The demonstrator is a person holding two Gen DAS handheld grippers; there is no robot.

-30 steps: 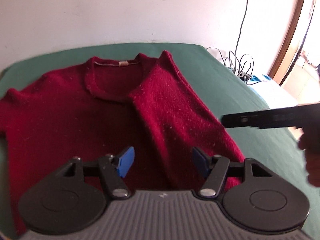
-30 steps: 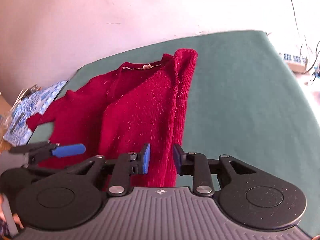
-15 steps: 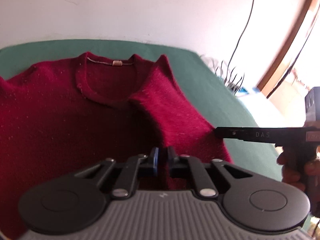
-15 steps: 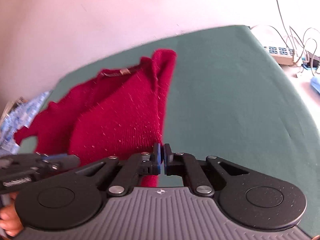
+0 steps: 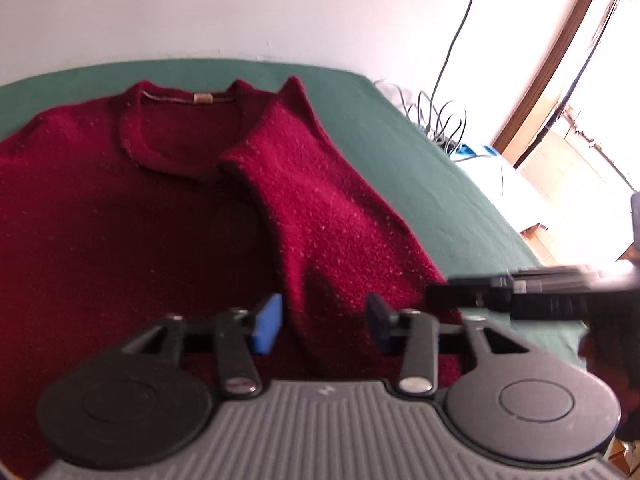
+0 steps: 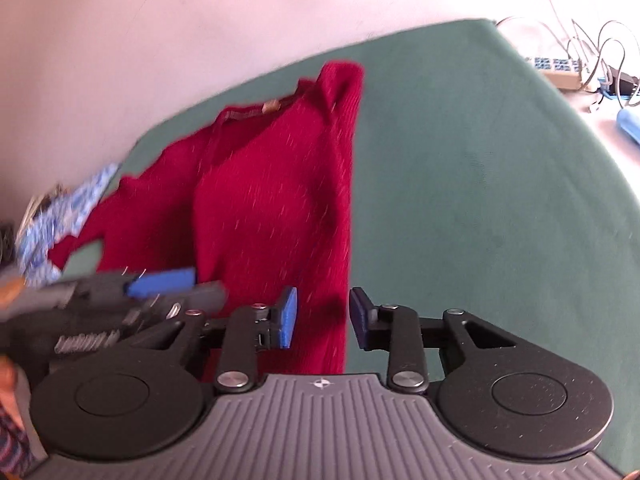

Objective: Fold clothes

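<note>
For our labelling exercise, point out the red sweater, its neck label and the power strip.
red sweater (image 5: 328, 216), left wrist view, on the folded-over panel.
neck label (image 5: 203, 98), left wrist view, on the small tan tag.
power strip (image 6: 558, 68), right wrist view, on its socket face.

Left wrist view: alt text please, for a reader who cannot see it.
A dark red knitted sweater lies on a green cloth-covered table, its right side folded inward. The left gripper hangs low over it, jaws opening, pads clear of the fabric; the right gripper reaches in from the right.
</note>
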